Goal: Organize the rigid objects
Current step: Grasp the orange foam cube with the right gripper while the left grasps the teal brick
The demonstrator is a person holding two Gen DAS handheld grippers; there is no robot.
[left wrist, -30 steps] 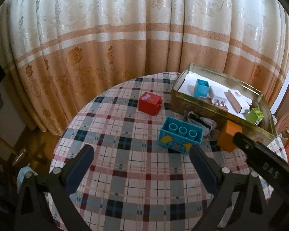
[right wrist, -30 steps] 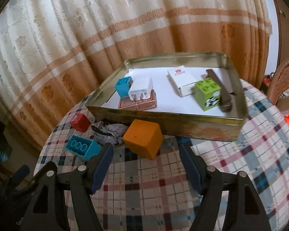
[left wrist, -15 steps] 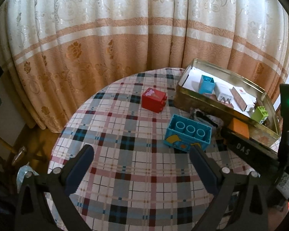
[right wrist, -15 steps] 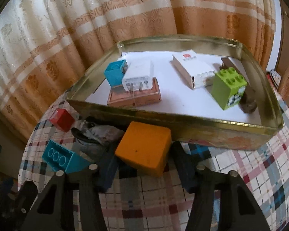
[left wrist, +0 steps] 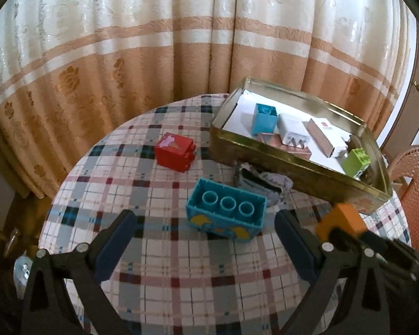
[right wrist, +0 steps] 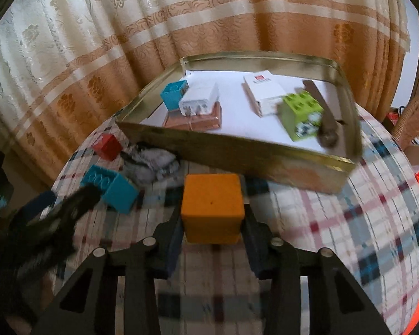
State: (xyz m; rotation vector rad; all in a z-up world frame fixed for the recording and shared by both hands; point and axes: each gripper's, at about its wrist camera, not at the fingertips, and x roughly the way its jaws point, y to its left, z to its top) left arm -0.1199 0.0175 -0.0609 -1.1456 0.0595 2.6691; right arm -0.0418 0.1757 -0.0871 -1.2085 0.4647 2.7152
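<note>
Right hand-held gripper [right wrist: 211, 231] clamped on orange cube [right wrist: 211, 208], pads flat on opposite faces, square grip suited to carrying. Cube near surface's [right wrist: 377, 223] right edge, just before tin tray's [right wrist: 237, 150] near wall; likely bound for tray, where green brick [right wrist: 301, 114] and other sorted pieces lie. Left hand-held gripper [left wrist: 204, 240] wide open, empty, facing blue brick [left wrist: 226, 212] at surface centre; probably next pick. Red brick [left wrist: 176, 152] toward far edge.

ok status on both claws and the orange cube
Right claw shut on orange cube. Left claw open, facing long blue brick. Gold tin just beyond the cube.
</note>
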